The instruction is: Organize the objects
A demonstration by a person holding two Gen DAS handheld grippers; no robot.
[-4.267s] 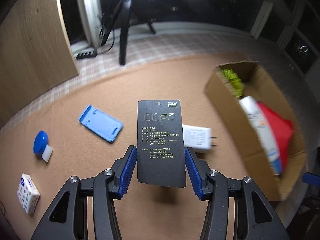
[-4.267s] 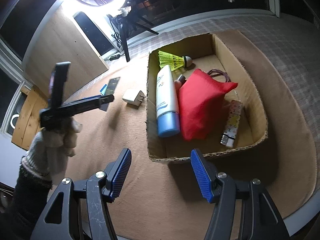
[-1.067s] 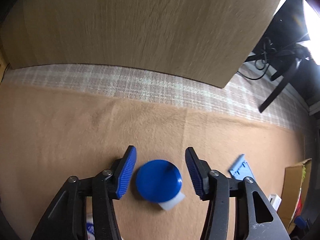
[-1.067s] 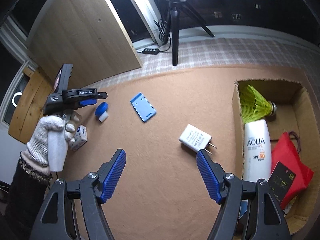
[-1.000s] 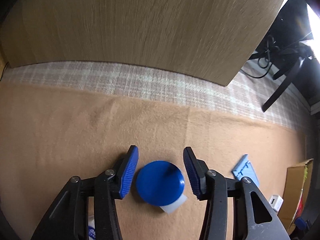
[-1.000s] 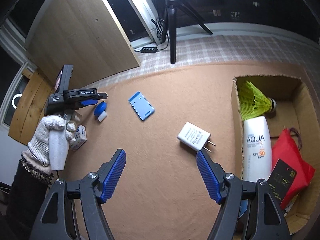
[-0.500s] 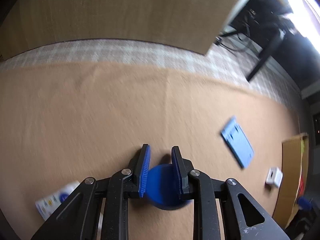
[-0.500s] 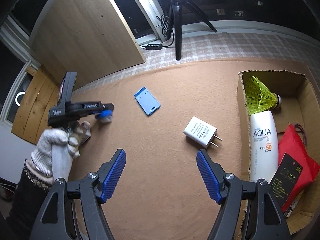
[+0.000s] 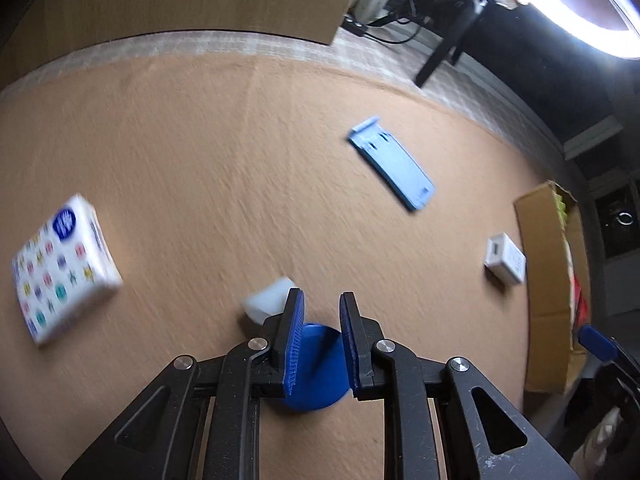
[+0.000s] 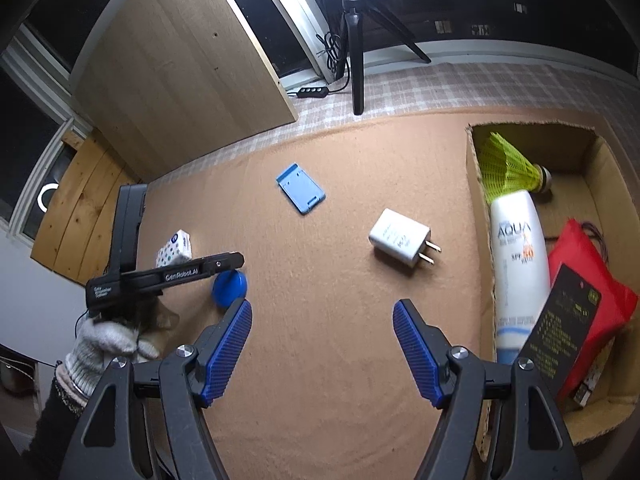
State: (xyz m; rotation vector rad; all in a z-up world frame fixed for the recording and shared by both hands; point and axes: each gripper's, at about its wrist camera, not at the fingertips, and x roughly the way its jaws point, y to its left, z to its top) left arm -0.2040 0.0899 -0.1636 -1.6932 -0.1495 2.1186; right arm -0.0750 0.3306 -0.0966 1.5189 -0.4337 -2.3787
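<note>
The blue-capped bottle (image 9: 316, 364) is clamped between the narrowed fingers of the left claw (image 9: 320, 344), its white body (image 9: 266, 302) seen just beyond the left finger, over the tan table (image 9: 200, 140). The right claw (image 10: 322, 346) is held wide apart, gripping nothing, beside the cardboard box (image 10: 474, 184).

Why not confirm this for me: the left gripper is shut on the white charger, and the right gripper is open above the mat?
Wrong object. The left wrist view shows the left gripper shut on the blue cap; the white charger lies untouched on the mat. The right gripper is open above the mat.
</note>
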